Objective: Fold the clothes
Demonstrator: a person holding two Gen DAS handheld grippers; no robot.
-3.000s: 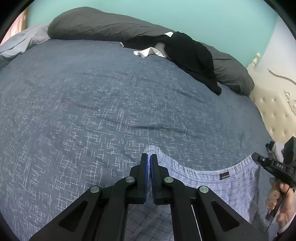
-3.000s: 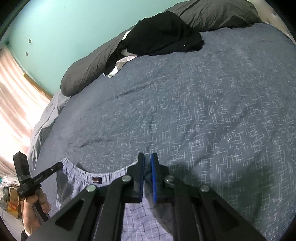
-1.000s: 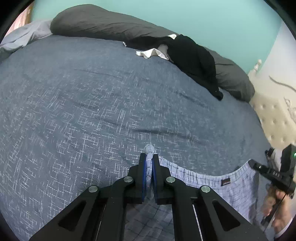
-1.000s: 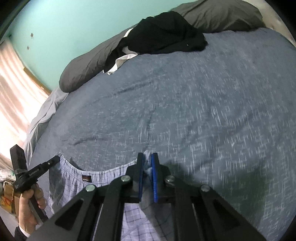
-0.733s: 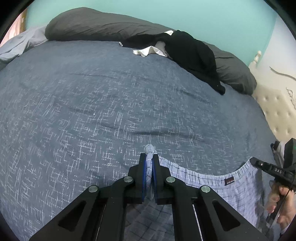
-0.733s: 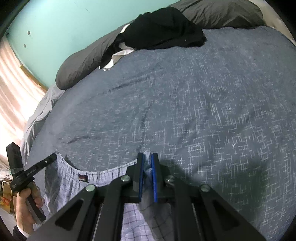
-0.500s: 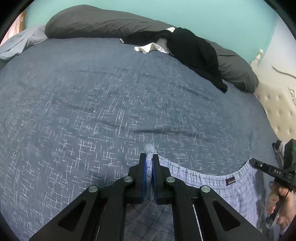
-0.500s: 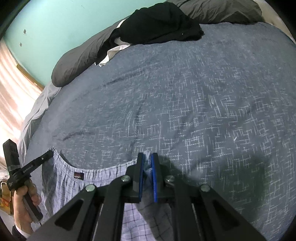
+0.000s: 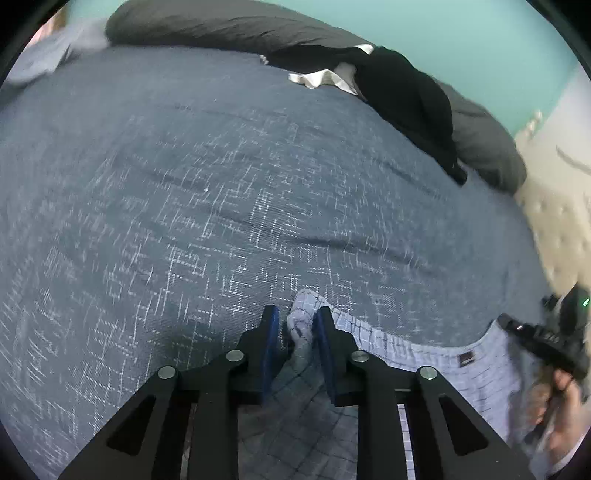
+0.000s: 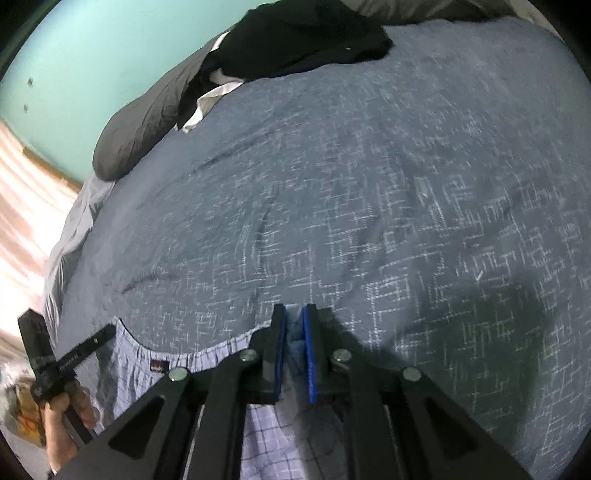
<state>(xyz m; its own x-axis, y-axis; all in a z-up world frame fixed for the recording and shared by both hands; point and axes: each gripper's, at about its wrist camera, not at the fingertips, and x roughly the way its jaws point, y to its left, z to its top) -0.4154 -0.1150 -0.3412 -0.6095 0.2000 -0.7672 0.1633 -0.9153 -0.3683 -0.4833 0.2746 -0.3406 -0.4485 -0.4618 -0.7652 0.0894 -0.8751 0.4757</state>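
Observation:
Light blue checked boxer shorts [image 9: 424,354] lie at the near edge of the dark blue bedspread [image 9: 221,192], waistband facing the bed. My left gripper [image 9: 295,325] is open, with the left waistband corner loose between its blue pads. My right gripper [image 10: 294,325] has its pads a little apart around the right waistband corner [image 10: 294,332]. The shorts show in the right wrist view [image 10: 207,360] with a dark label [image 10: 159,367]. Each gripper appears at the edge of the other's view, the right one [image 9: 543,339] and the left one [image 10: 66,358].
A pile of black and white clothes [image 9: 399,96] lies at the far side on long grey pillows [image 9: 221,26]. A cream tufted headboard [image 9: 561,221] stands at the right. A teal wall is behind the bed.
Both grippers carried the waistband forward over the bedspread. My left gripper has now opened and the corner sits loose between its pads. My right gripper's pads have parted slightly.

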